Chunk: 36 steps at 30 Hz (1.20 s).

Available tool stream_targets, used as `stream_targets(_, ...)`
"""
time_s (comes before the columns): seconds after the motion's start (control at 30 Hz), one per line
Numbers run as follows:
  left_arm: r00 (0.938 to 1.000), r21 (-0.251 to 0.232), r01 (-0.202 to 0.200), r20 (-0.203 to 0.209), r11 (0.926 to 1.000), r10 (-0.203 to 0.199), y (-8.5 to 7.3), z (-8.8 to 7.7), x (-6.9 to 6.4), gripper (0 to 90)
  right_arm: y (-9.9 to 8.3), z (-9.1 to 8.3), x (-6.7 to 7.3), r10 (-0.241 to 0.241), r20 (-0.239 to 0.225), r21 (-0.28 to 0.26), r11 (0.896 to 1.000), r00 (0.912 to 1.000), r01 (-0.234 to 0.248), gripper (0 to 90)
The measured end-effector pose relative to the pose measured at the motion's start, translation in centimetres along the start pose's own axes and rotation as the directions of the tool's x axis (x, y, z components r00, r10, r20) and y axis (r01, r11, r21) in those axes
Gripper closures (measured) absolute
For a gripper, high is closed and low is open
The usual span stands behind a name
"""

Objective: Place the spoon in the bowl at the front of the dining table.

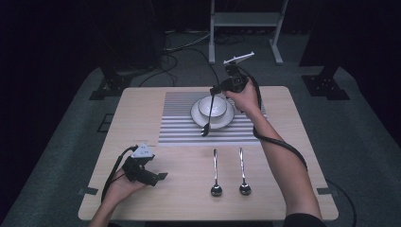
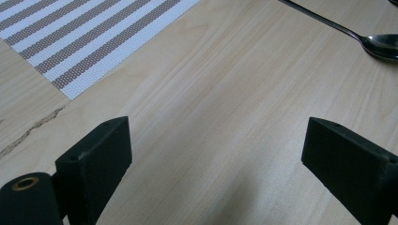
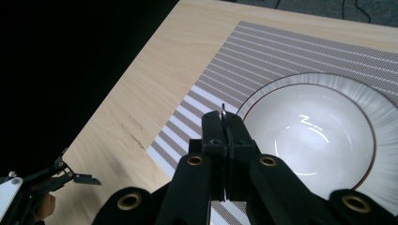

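Note:
A white bowl sits on a white plate on a striped placemat. My right gripper hovers at the bowl's far left and is shut on the handle of a fork. The fork hangs down over the plate's left side, tines lowest. In the right gripper view the jaws are pressed together on the thin handle tip, with the bowl below them. My left gripper rests low at the table's front left, open and holding nothing.
Two spoons lie side by side on the bare wood in front of the placemat, bowls toward the person. One spoon shows at the left gripper view's upper right. A metal stand is on the floor beyond the table.

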<state>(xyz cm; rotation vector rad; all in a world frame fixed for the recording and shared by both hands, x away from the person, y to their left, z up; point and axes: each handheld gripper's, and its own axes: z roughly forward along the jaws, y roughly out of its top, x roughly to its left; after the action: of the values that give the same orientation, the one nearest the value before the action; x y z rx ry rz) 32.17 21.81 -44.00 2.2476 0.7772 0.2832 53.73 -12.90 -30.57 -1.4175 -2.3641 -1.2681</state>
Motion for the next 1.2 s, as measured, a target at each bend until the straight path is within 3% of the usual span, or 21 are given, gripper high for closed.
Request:
stream_targets(0.63,1.0,-0.005,0.005,-0.003,1.0,-0.005,0.0,-0.1,0.0,7.7,2.0,-1.2,-1.8,0.058,0.041,-0.066,0.996,0.9974,-0.056,88.5)
stream_targets(1.2,1.0,-0.003,0.0,-0.001,1.0,0.0,-0.1,-0.1,0.0,7.7,3.6,-1.4,-3.6,0.12,0.119,-0.125,0.987,0.9855,-0.105,88.5)
